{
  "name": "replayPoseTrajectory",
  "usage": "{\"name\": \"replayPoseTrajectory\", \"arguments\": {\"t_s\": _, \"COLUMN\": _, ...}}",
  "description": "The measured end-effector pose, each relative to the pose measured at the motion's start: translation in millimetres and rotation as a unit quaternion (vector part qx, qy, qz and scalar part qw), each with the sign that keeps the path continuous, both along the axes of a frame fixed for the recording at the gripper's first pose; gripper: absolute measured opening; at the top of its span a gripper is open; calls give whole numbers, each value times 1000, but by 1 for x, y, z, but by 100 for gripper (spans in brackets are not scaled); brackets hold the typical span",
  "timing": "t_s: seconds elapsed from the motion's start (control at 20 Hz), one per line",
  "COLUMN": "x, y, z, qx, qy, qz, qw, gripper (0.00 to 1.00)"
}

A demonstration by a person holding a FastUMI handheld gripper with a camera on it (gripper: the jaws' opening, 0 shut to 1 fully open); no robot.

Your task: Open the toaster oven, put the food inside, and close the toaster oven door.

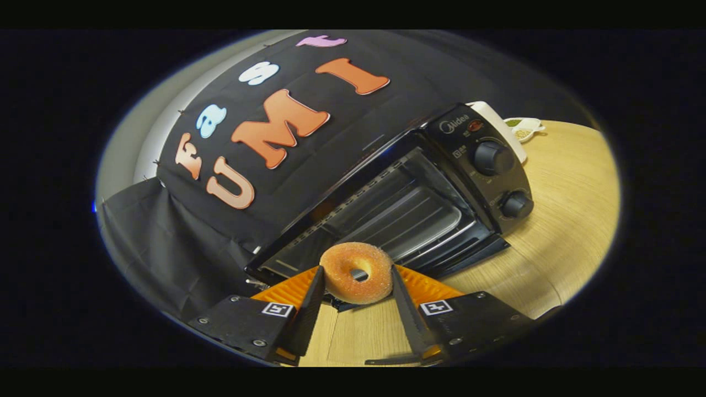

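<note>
While hand-held gripper pinches doughnut, toaster oven open

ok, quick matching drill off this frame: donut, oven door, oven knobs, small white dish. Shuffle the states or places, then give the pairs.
Things:
1. sugared donut
2. toaster oven door
3. two knobs
4. small white dish

Places or states:
A. on the control panel, beside the oven cavity
B. on the wooden table beyond the toaster oven
C. held between both fingers of the gripper, just ahead of the oven mouth
D. folded down open, rack visible inside

Pairs: 1-C, 2-D, 3-A, 4-B
</note>
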State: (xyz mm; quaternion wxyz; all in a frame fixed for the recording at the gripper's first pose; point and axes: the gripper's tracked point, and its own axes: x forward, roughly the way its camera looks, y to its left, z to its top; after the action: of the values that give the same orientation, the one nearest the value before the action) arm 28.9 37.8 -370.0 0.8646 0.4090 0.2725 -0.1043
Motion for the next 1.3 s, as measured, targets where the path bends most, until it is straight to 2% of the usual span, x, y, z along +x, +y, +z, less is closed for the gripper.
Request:
{"name": "replayPoseTrajectory", "arguments": {"t_s": 0.25, "x": 25, "y": 5, "z": -1, "qx": -44, "qy": -11, "qz": 5, "qw": 999, "gripper": 69}}
{"name": "replayPoseTrajectory", "arguments": {"t_s": 0.6, "x": 53, "y": 8, "z": -17, "qx": -43, "qy": -13, "qz": -6, "qw": 999, "gripper": 69}}
{"name": "replayPoseTrajectory", "arguments": {"t_s": 0.8, "x": 64, "y": 0, "z": -13, "qx": -118, "qy": -34, "qz": 1, "qw": 992, "gripper": 69}}
{"name": "replayPoseTrajectory", "arguments": {"t_s": 0.9, "x": 66, "y": -4, "z": -9, "qx": -156, "qy": -40, "qz": 5, "qw": 987, "gripper": 72}}
{"name": "replayPoseTrajectory", "arguments": {"t_s": 1.05, "x": 64, "y": -11, "z": -17, "qx": -216, "qy": -12, "qz": 30, "qw": 976, "gripper": 80}}
{"name": "replayPoseTrajectory", "arguments": {"t_s": 1.1, "x": 63, "y": -9, "z": -15, "qx": -226, "qy": -13, "qz": 38, "qw": 973, "gripper": 84}}
{"name": "replayPoseTrajectory", "arguments": {"t_s": 1.3, "x": 53, "y": -8, "z": -5, "qx": -251, "qy": -18, "qz": 58, "qw": 966, "gripper": 89}}
